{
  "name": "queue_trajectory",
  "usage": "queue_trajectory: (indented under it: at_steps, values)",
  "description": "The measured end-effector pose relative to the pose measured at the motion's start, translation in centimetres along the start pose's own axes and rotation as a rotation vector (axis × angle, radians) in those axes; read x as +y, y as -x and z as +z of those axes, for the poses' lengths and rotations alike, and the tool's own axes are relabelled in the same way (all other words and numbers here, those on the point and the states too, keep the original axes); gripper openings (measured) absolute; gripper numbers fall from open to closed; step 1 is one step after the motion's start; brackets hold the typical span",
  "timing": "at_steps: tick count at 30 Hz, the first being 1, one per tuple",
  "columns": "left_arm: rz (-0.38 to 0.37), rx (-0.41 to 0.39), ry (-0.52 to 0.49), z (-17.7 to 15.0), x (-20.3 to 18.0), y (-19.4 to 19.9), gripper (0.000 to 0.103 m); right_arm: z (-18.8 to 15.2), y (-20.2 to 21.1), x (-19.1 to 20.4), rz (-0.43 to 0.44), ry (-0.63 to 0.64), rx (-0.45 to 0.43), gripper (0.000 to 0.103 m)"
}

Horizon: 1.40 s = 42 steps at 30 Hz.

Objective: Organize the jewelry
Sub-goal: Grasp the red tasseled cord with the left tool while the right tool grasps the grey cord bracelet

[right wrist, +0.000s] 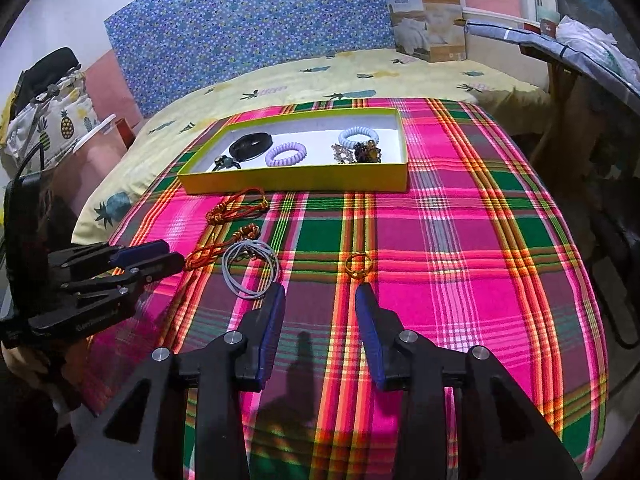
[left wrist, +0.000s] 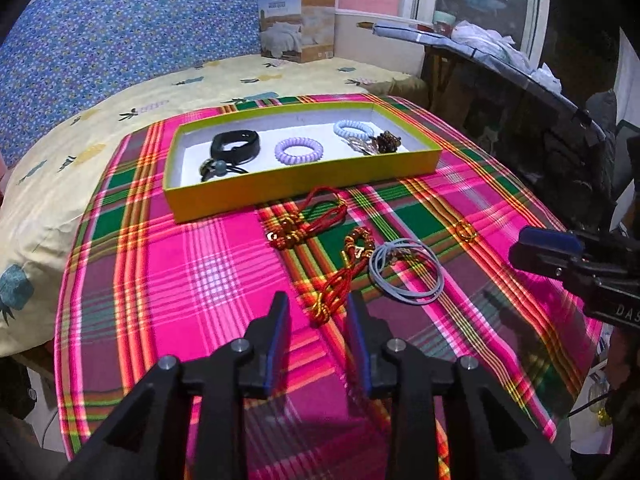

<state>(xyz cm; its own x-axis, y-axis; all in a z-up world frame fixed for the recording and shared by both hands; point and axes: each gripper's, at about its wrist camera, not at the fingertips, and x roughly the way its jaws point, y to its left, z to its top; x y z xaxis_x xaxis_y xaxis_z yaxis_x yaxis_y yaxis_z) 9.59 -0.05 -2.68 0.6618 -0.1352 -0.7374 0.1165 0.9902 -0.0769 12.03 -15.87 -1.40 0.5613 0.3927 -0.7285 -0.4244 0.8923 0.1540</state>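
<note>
Left tongs [left wrist: 318, 304] wide, straddling braided red-gold cord bracelet [left wrist: 340, 276], perhaps touching; right tongs [right wrist: 320, 294] wide, before thin gold ring [right wrist: 357, 265] on plaid cloth [right wrist: 460, 240].

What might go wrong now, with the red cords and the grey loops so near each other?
1. The left claw is open around the tail of a red cord that appears to touch the grey loops; lifting it may drag them.
2. The gold ring before the open right claw is thin and flat on the cloth, so it may slip or the cloth bunch.
</note>
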Motion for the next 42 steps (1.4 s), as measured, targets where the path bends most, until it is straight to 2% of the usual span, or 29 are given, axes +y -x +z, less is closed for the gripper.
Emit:
queue_trajectory:
  at_steps: [5,11,14,16,22,23,27,30,42]
  values:
    - [-0.015,0.023,-0.018,0.1,-0.4,-1.0,0.031,0.3,-0.7,0.2,0.010,0.008,0.009,0.037]
    - [0.011,0.053,-0.024,0.2,-0.6,-1.8,0.031,1.0,-1.8,1.0,0.037,0.031,0.018,0.037]
    - [0.027,0.051,-0.029,0.1,-0.6,-1.7,0.020,1.3,-2.6,1.6,0.053,0.048,0.022,0.037]
    - [0.022,0.049,-0.025,0.1,-0.5,-1.7,0.009,1.5,-3.2,2.1,0.066,0.067,0.030,0.037]
    - [0.007,0.040,0.007,-0.1,0.1,-1.3,0.008,1.9,-5.6,3.5,0.081,0.125,0.067,0.037]
    - [0.004,0.037,0.014,-0.2,0.3,-1.1,0.008,2.0,-5.8,3.6,0.080,0.129,0.073,0.034]
    - [-0.001,0.021,0.043,-0.4,0.9,-0.5,0.008,1.7,-6.6,3.8,0.077,0.144,0.093,0.006]
    - [-0.007,0.011,0.060,-0.6,1.3,0.0,0.008,1.5,-6.1,3.8,0.080,0.143,0.083,0.003]
    - [-0.023,-0.033,0.099,-1.0,2.0,2.4,0.008,1.4,-2.6,2.5,0.083,0.079,0.006,0.003]
